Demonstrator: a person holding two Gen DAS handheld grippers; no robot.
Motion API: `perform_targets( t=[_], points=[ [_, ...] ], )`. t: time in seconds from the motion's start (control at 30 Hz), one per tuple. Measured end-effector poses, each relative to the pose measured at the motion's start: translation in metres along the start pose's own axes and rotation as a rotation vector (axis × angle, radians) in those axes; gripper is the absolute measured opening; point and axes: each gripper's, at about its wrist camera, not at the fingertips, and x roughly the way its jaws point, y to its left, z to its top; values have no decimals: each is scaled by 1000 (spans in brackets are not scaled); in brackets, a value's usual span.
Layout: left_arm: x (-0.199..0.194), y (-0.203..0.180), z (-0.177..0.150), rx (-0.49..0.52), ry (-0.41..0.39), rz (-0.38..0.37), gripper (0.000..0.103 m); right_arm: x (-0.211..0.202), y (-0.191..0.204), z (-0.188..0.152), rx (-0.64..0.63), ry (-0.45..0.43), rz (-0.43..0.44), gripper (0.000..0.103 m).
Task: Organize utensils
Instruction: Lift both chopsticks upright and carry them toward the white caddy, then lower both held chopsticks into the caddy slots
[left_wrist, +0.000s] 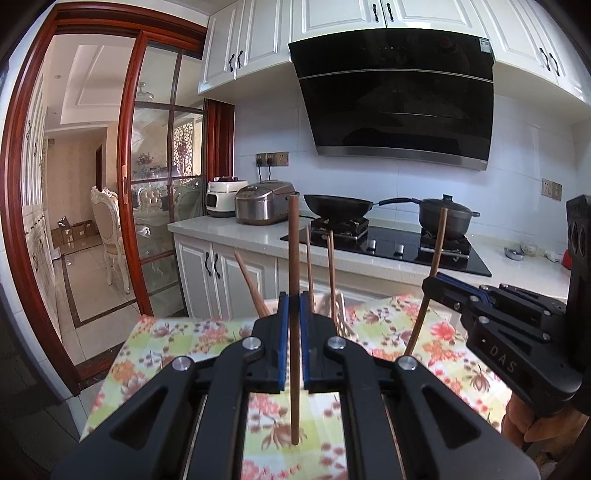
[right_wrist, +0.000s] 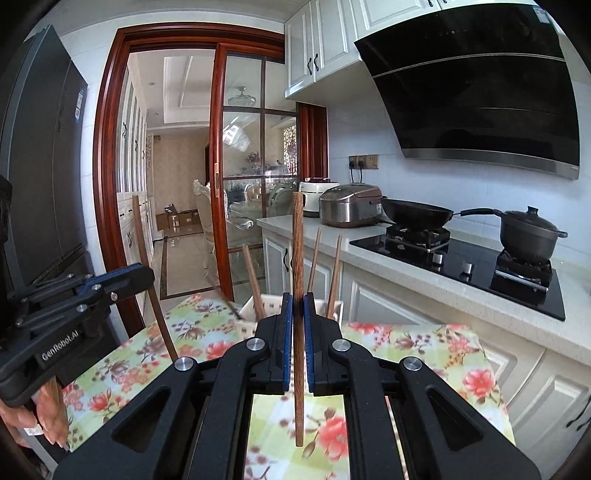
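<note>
**Two grippers, one chopstick each**

Above the floral tablecloth (left_wrist: 177, 332), low in both frames, each gripper stands clamped on a single wooden chopstick held upright. In the left wrist view the left gripper (left_wrist: 294, 306) fills the bottom centre, its blue-lined fingers (left_wrist: 282, 332) pressed together on the left chopstick (left_wrist: 294, 258), whose ends stick out above and below the pads. At the right edge of that frame the right gripper (left_wrist: 430, 284) pinches the right chopstick (left_wrist: 436, 251), which leans slightly.

In the right wrist view the right gripper (right_wrist: 298, 306) holds its chopstick (right_wrist: 297, 251) at bottom centre, while the left gripper (right_wrist: 147, 275) appears at the left edge, a hand (right_wrist: 44, 417) below it.

Just behind the fingertips, a white slotted holder (right_wrist: 251, 314) sits on the cloth with several more chopsticks (right_wrist: 334, 273) standing in it, tilted various ways. A wok (left_wrist: 338, 206) and a lidded pot (left_wrist: 445, 218) sit on the stove in the right half.
</note>
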Motion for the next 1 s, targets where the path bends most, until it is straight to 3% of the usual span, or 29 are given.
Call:
perform_targets(
  t=[0.6, 1.0],
  points=[
    [69, -1, 95, 42, -62, 14, 6, 73, -12, 69, -43, -29, -23, 7],
    [104, 8, 107, 19, -51, 11, 6, 105, -18, 72, -29, -10, -7, 7]
  ],
)
